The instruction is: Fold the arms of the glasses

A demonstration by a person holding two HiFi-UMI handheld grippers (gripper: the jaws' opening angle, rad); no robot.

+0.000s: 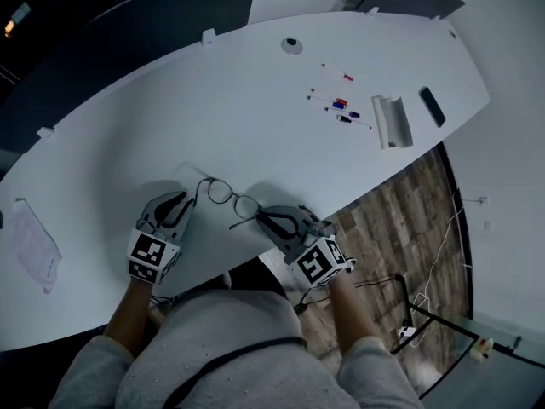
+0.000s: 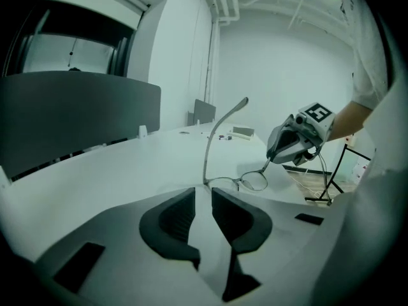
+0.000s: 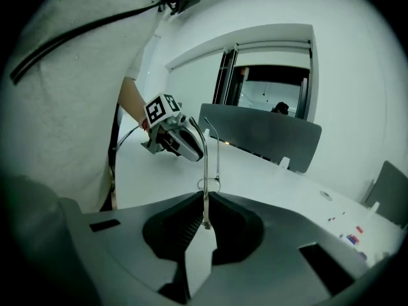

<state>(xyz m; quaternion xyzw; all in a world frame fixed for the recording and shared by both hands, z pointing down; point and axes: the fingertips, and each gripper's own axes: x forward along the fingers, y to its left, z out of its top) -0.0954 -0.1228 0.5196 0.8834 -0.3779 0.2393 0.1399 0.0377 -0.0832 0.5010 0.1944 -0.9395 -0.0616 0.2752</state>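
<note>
— Holding anything, that right gripper (image 3: pixel 204 203)?
— Yes. It's clamped on one arm of the glasses (image 1: pixel 228 196), thin rod pinched between the pads.
— Left gripper (image 2: pixel 204 193)?
— Jaws a little apart, nothing between them. Tips are just beside the other end of the frame, and that side's arm sticks straight up, unfolded.
— Where do the glasses sit?
— Between the two grippers, low over the near edge of the white table (image 1: pixel 255 100), right in front of the person. Can't tell if the frame touches the top.
— Anything else?
— Pens (image 1: pixel 341 105) on the far side, well apart. Sheet of paper (image 1: pixel 34 245) off to the left.
</note>
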